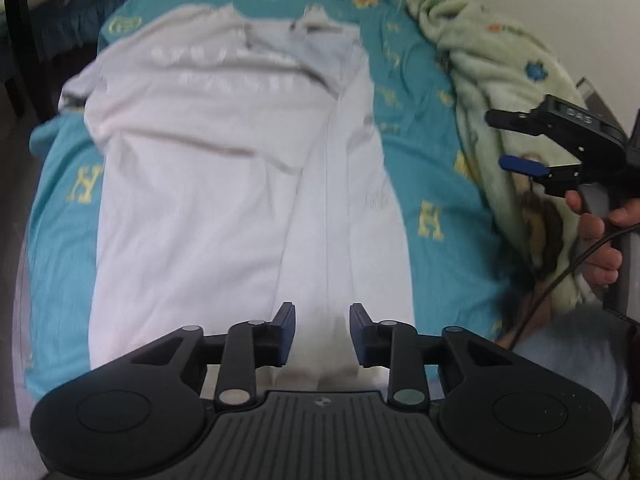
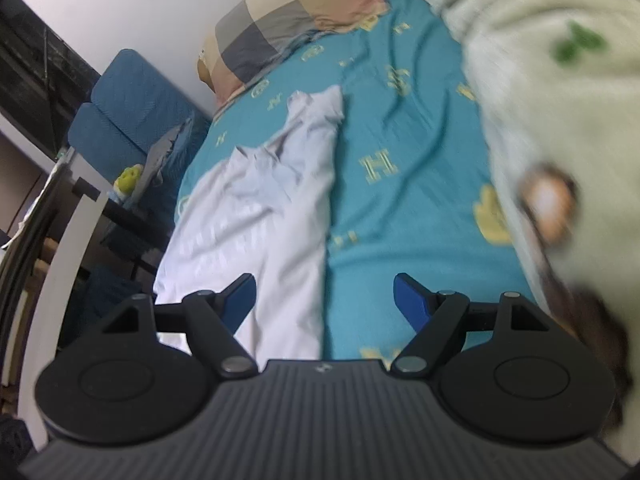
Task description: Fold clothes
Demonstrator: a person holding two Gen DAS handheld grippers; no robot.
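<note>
A white T-shirt (image 1: 240,184) lies spread lengthwise on the teal bedsheet (image 1: 424,152), its right side folded inward and faint lettering near the far end. My left gripper (image 1: 322,330) hovers open above the shirt's near hem, nothing between its fingers. In the left wrist view my right gripper (image 1: 505,140) is held by a hand (image 1: 600,236) at the right, open, above the green blanket. In the right wrist view the right gripper (image 2: 324,300) stands open over the shirt's (image 2: 264,216) right edge and the sheet (image 2: 400,200).
A pale green fleece blanket (image 1: 492,68) is heaped along the bed's right side by the wall. A checked pillow (image 2: 288,24) lies at the head. A blue chair (image 2: 132,112) and a dark side table (image 2: 120,216) stand left of the bed.
</note>
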